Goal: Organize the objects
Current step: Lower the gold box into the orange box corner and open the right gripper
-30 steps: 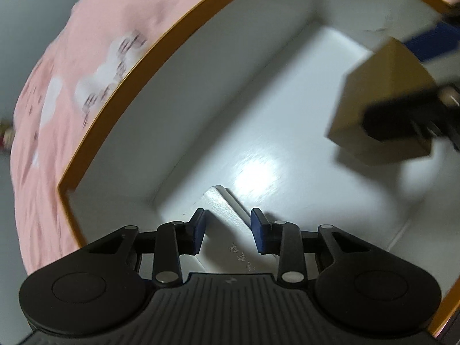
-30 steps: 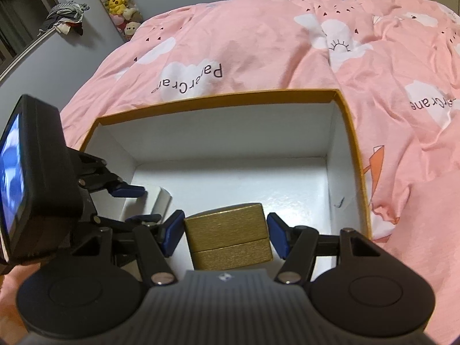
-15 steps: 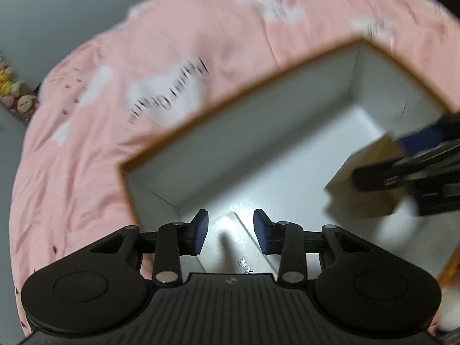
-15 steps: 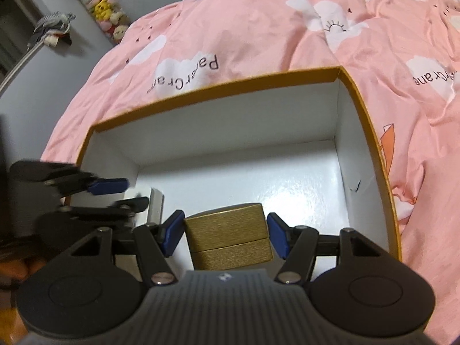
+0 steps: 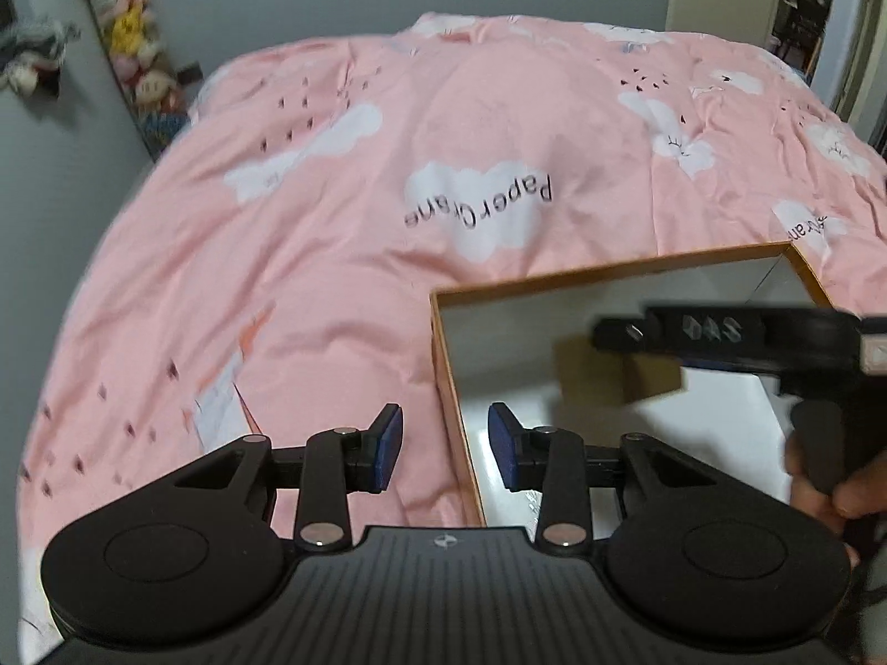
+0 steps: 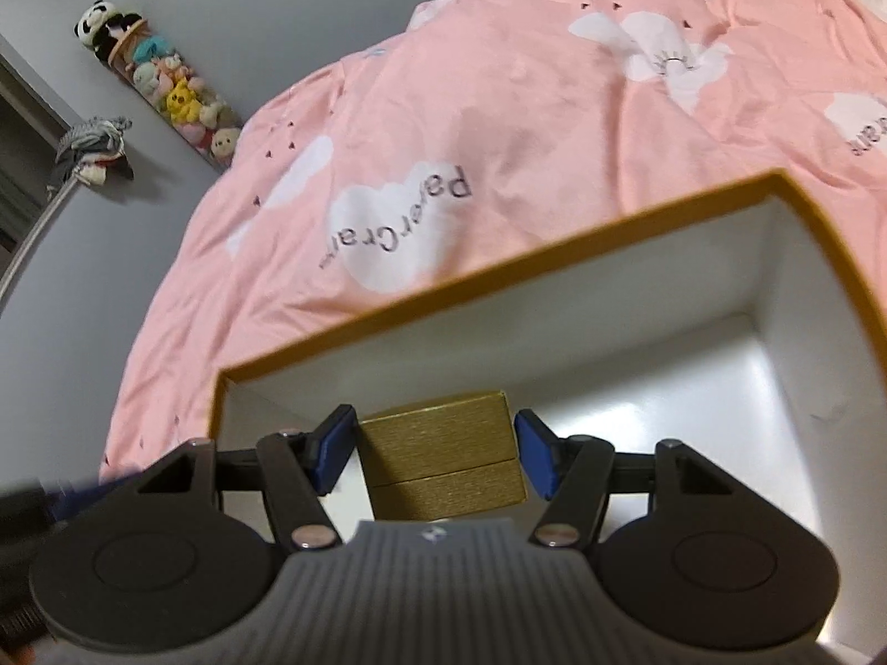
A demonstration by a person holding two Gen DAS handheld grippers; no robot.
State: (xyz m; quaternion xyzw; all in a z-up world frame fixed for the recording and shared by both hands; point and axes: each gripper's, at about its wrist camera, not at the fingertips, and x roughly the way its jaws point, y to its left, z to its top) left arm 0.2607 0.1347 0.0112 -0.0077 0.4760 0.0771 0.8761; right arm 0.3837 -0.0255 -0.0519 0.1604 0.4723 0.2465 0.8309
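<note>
A large open box with an orange rim [image 5: 610, 271] and white inside lies on the pink bed. My right gripper [image 6: 438, 449] is shut on a small gold box [image 6: 443, 465] and holds it inside the big box [image 6: 499, 271], near its left wall. In the left wrist view the gold box [image 5: 587, 374] is a blur under the right gripper's black fingers [image 5: 626, 330]. My left gripper [image 5: 443, 443] hangs above the big box's left wall. Its jaws are closing with nothing between the pads.
The pink duvet [image 5: 332, 277] with white clouds covers the whole bed around the box. A column of stuffed toys [image 6: 172, 94] hangs on the grey wall at the far left. A hand [image 5: 831, 487] grips the right gripper's handle at the right edge.
My left gripper rose out of the big box, shifted to its left wall and rolled level, leaving a white item inside. The right gripper carried the gold box leftward within the box.
</note>
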